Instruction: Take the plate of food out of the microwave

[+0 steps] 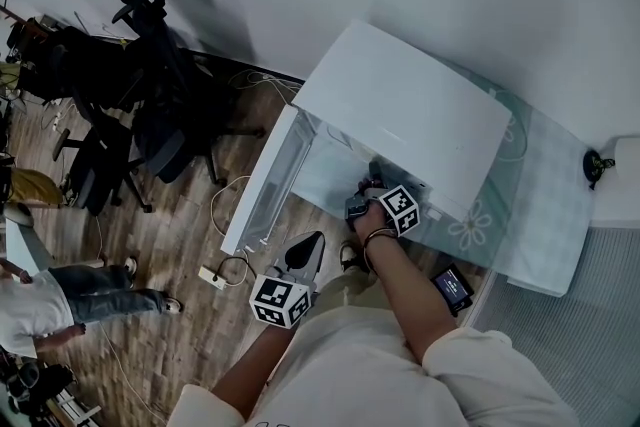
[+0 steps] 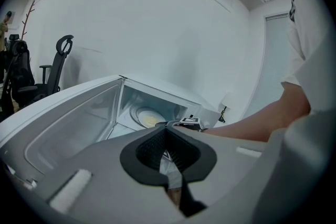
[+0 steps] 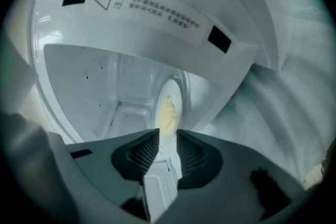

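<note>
The white microwave (image 1: 410,110) stands at the left end of a table (image 1: 545,200) covered with a pale flowered cloth. Its door (image 1: 262,193) is swung wide open past that table's left edge. The plate (image 3: 169,105) lies deep inside on the cavity floor, with a yellowish heap of food (image 3: 167,115) on it. The right gripper (image 3: 165,136) reaches into the cavity. Its jaws stand apart with a clear gap, and the plate's near rim sits right at that gap, though the pads do not visibly press on it. The left gripper (image 2: 167,127) hangs outside, low in front of the open door, its jaw tips closed together on nothing. On the wooden floor to the left stand black office chairs (image 1: 150,110).
</note>
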Demonstrator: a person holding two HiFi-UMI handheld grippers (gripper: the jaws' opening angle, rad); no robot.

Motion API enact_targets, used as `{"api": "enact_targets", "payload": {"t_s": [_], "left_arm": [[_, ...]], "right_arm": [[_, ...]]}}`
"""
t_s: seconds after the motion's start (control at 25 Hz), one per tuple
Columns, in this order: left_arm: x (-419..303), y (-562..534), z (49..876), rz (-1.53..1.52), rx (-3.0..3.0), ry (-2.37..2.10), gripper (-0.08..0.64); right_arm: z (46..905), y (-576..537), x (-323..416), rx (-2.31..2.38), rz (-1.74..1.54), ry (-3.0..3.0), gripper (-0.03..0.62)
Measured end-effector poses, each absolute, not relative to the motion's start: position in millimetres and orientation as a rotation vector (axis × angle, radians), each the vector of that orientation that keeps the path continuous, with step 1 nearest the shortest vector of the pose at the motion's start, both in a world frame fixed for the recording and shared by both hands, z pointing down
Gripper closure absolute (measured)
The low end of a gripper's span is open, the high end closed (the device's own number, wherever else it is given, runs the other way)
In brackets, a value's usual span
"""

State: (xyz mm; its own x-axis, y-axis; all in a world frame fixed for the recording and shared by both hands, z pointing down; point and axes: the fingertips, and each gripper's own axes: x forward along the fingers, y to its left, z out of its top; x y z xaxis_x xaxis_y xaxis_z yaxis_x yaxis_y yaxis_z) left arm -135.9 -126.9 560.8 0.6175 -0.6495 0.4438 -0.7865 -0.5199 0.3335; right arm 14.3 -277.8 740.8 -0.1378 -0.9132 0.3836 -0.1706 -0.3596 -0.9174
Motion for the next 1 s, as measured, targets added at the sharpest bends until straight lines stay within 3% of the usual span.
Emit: {"api": "enact_targets", "payload": {"t_s": [0.76, 0.88, 1.0], "left_arm": [[-145, -132, 562, 0.342, 2.298, -1.135, 0.558], [-146, -132, 560, 0.339, 2.294, -1.136, 0.557], [-145, -132, 561, 0.335, 2.298, -1.13, 0.558]], "right_arm": [[756, -290, 27, -1.547, -1.562, 1.188, 0.476], [758, -287, 27, -1.57, -1.581, 1.183, 0.538], [756, -286, 25, -1.536, -1.575, 1.204, 0.559]]}}
